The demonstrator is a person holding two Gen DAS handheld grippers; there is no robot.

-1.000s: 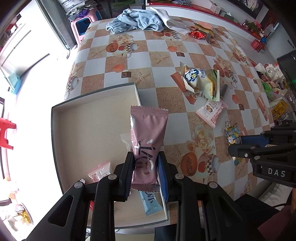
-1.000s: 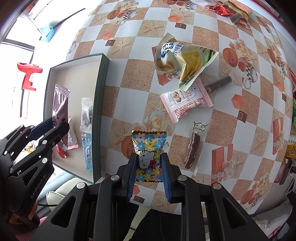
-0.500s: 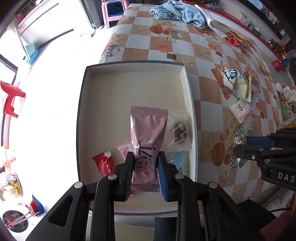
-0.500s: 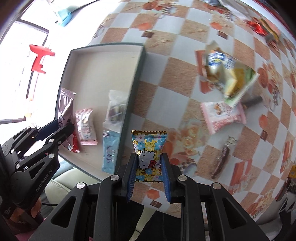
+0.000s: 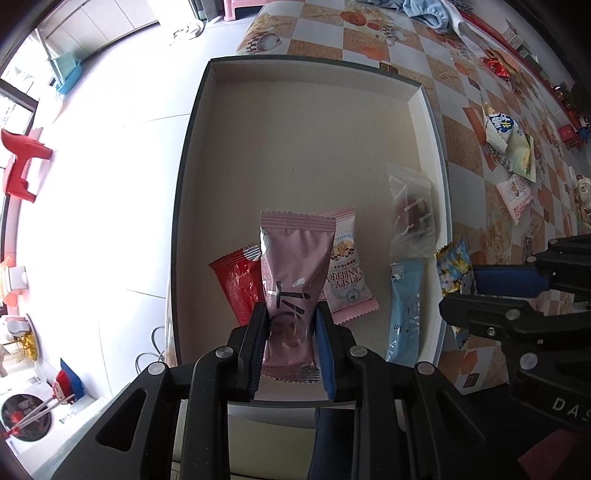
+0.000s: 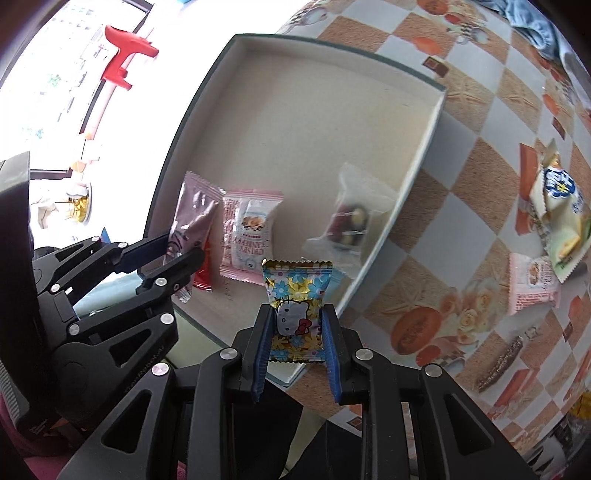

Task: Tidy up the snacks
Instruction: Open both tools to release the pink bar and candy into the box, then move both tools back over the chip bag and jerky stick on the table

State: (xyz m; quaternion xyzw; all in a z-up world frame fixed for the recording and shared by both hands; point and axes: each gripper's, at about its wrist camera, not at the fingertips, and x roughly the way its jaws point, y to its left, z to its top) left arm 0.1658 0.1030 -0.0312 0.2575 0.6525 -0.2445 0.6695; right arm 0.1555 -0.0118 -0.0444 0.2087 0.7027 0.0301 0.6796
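Over the near part of the box, the left gripper has its fingers clenched on the lower half of a pink packet, which stands upright above the box floor. Under and beside this packet lie a red packet on its left and a cranberry packet on its right, both flat on the box floor. Further right in the box, a light blue packet lies along the right wall, and beyond it a clear packet leans against the same wall. The right gripper is above the near right corner of the box, and its fingers grasp a Hello Kitty packet. The far half of the box floor is bare. Right of the box, on the checkered desk, lie a pale pink packet, a dark bar and a large opened bag. At the far end of the desk lies a blue cloth.
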